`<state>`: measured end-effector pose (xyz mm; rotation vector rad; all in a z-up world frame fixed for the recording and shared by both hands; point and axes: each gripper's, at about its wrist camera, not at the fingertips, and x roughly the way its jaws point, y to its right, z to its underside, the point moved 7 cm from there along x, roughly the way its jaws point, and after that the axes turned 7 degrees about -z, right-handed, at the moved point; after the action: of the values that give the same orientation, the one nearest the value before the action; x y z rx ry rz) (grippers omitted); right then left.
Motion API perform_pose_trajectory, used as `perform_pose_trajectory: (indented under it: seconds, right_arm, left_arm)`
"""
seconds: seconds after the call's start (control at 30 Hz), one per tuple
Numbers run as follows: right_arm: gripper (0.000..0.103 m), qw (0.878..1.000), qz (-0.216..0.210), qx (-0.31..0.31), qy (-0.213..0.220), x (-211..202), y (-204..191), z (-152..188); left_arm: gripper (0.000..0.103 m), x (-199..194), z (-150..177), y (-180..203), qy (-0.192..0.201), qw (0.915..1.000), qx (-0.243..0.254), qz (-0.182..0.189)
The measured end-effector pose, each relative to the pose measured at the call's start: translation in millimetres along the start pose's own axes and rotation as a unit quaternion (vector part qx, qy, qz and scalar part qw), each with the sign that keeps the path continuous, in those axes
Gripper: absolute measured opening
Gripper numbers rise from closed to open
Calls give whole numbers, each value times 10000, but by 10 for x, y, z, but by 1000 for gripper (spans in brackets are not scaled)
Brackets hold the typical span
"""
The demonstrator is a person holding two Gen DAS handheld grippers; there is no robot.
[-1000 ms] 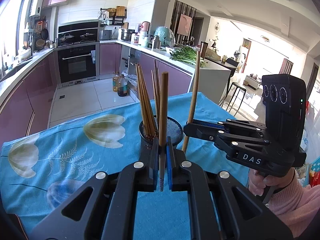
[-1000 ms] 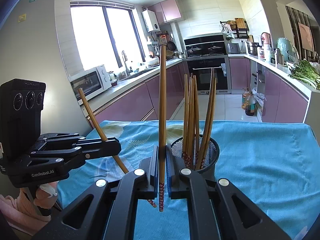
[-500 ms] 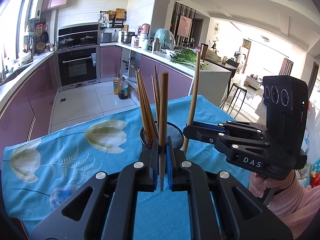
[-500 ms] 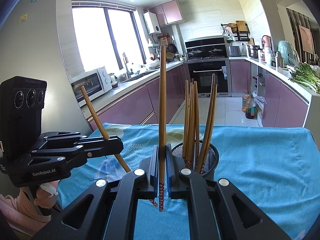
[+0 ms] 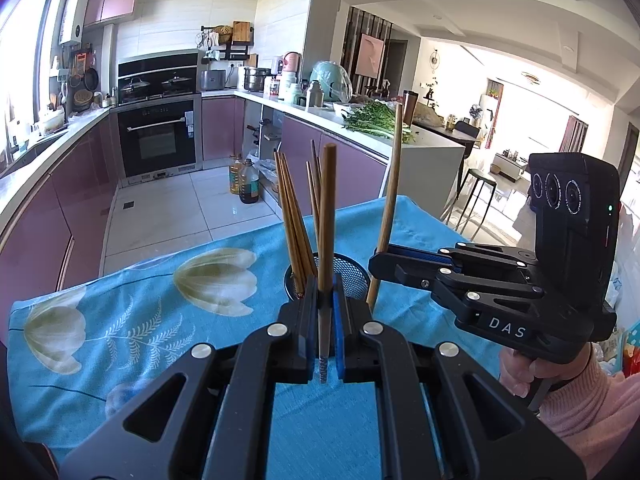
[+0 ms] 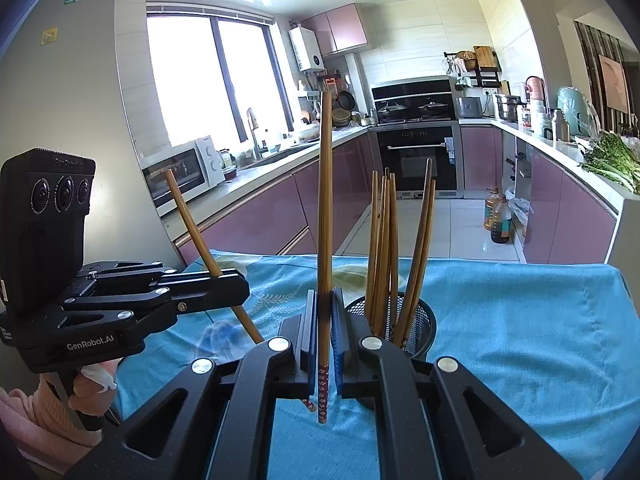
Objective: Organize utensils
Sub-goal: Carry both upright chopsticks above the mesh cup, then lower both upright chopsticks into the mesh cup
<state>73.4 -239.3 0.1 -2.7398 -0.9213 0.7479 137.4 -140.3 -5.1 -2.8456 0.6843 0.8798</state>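
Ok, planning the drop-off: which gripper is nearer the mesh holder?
Right, it seems. The right gripper sits beside the mesh holder; the left gripper is farther, to its left.

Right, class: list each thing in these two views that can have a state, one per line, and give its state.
Left gripper: shut on a chopstick, held upright.
Right gripper: shut on another chopstick, upright.
Mesh holder: standing upright on the blue cloth, holding several chopsticks.
Oven door: closed.
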Motion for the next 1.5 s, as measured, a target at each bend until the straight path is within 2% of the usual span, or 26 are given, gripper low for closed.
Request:
perform_pose_trajectory:
  seconds: [0.93,1.5]
  right_arm:
    - [6,9991,69,-184,369,-49,-27,-323]
    - [6,9985,164,-176,500,-27,-24,-430]
  left_arm:
    - [7,-220,-443,130,506,9986,141,39]
    - [7,-225,-590,138,770,9969,108,95]
